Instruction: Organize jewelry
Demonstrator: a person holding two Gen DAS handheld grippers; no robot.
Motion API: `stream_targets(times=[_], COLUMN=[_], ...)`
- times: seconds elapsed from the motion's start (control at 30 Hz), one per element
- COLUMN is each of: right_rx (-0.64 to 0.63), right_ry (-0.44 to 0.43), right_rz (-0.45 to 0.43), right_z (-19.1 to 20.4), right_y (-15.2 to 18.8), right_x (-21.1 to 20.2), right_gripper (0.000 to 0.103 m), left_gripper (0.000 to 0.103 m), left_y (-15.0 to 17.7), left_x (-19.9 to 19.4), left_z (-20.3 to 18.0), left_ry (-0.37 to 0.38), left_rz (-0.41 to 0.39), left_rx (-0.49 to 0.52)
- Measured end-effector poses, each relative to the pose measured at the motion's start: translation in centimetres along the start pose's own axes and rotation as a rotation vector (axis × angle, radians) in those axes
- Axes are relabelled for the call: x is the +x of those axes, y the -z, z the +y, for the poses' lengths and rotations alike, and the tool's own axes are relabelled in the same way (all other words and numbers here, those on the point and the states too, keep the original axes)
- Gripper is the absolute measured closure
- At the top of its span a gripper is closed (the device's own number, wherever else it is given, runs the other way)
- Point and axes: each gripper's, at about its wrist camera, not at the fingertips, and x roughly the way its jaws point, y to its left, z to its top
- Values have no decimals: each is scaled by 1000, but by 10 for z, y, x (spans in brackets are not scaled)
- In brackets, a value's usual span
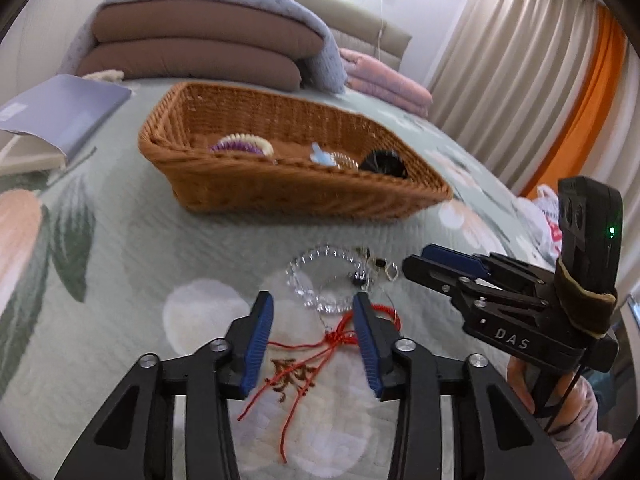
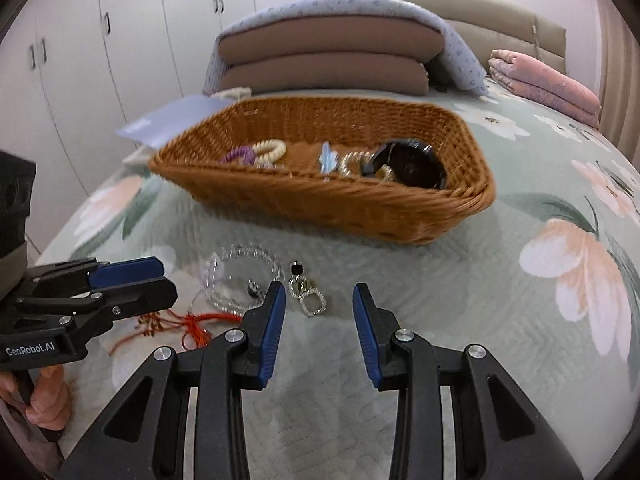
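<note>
Through my left wrist camera I am looking down between my left gripper (image 1: pixel 314 310), jaws partly open and holding nothing, with the red cord bracelet (image 1: pixel 340 334) lying on the bedspread (image 1: pixel 132 240) between the pads and the clear bead bracelet (image 1: pixel 320 280) just beyond the tips. To take the cord well I am judging I should come straight down over its knot, so the pads close on the thick part and not on a loose strand. The cord's far loop is hiding behind my right pad. Through my right wrist camera, my right gripper (image 2: pixel 319 300) is likewise partly open and empty, the small metal earrings (image 2: pixel 306 292) lying just off its left fingertip; blur is making their shape hard to read. The wicker basket (image 2: pixel 320 208) is waiting beyond, already holding several pieces.
</note>
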Motion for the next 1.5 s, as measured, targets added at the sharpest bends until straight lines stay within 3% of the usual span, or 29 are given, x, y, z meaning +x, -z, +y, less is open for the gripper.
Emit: stream_targets(times=[0.17,0.33,0.57,0.67,0.73,0.77,1.37,1.5], right_rx=[-2,33,-14,-25,-29,-30,53,62], right_ry=[-3,-14,12,3,8,9,-37,-44], right_rz=[44,71,92,92,82,75,-70,-71], right_z=[0,-8,2,4,5,5,-9,-10], right_y=[-1,-4,-6,-6,-5,-4,-4,-4], right_x=[10,18,24,24,22,21,-12,-13], right_gripper=[64,64,65,85,85,85,86,86], left_gripper=[65,74,74,82,96,97,100,100], left_y=[7,9,6,6,7,8,5,3], left_x=[5,13,21,24,26,26,-10,-20], left_z=[-2,-5,-6,-11,-15,-16,-6,-6], left_ry=[4,-17,-31,-64,-71,-81,22,90], left_rz=[28,66,87,93,100,97,-62,-114], left_rx=[21,35,27,50,65,69,27,20])
